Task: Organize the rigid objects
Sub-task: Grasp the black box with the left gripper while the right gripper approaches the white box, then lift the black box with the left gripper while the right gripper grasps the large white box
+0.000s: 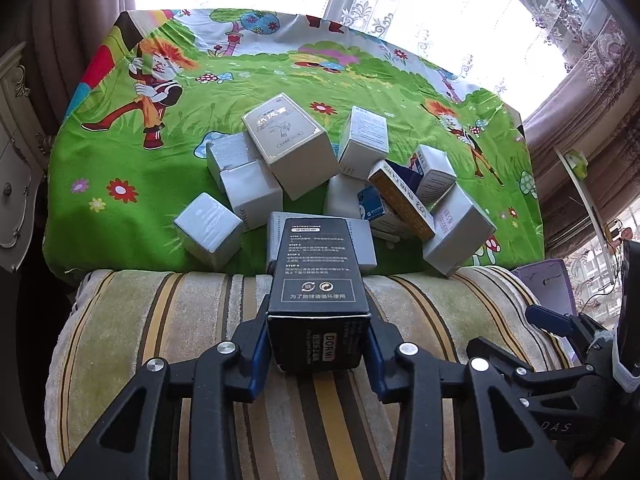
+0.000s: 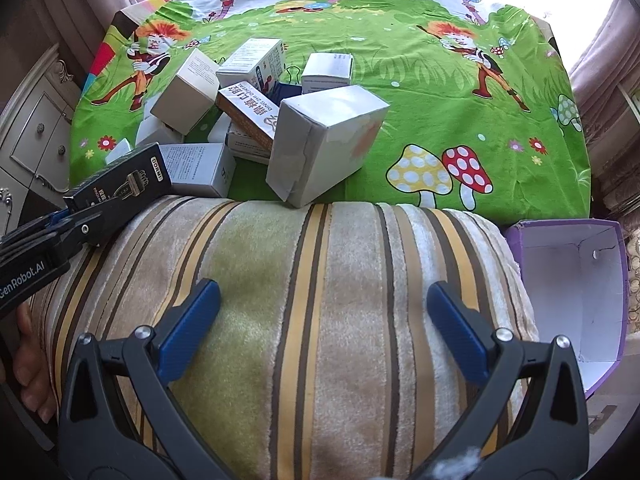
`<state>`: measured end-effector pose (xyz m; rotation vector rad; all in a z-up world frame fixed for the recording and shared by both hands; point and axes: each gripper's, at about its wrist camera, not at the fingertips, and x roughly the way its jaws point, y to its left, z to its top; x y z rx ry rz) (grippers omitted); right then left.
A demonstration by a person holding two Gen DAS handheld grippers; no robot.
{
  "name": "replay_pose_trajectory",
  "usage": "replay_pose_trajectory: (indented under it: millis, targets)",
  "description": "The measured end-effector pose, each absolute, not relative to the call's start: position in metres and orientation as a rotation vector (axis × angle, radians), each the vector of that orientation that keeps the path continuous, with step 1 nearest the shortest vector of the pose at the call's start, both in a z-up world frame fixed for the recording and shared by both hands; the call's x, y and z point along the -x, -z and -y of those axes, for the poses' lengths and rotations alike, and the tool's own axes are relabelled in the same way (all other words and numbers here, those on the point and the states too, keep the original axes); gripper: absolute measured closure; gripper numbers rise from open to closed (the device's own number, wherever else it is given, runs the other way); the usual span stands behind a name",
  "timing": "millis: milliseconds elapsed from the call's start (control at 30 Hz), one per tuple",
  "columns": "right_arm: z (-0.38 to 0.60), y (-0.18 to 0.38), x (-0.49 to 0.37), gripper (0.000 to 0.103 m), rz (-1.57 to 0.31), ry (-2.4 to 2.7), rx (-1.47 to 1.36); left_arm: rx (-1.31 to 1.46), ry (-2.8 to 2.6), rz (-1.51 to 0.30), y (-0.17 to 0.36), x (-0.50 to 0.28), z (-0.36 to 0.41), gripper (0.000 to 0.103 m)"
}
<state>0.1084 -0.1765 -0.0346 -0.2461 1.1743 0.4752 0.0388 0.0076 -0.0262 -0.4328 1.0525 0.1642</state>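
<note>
The left gripper is clamped tight on a black DORMI box, blue pads pressing its two long sides, the box lying lengthwise between the fingers with its white-printed instructions face up and its near end toward the camera. It hangs over the striped plush cushion, its far end reaching the edge of the green cartoon-print cloth. Just beyond it a jumble of small cartons sits on that cloth: a beige box tipped on top of grey ones, a grey cube-like box off to the left, an orange-and-white box leaning among the others, and a large white box tilted against the cushion edge on the right. Over on the right wrist view, the right gripper is spread wide with nothing between its blue pads, hovering above the same cushion. To its right stands an open purple box, white inside. The left gripper shows at that view's left edge with the black box in its grip.
</note>
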Motion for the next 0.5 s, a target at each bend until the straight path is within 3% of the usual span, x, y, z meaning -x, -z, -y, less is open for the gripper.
replay_pose_trajectory:
  millis: [500]
  targets:
    - [0.177, 0.007, -0.159, 0.000, -1.131, -0.471, -0.005, 0.444, -0.110, -1.026, 0.026, -0.035, -0.006, 0.063]
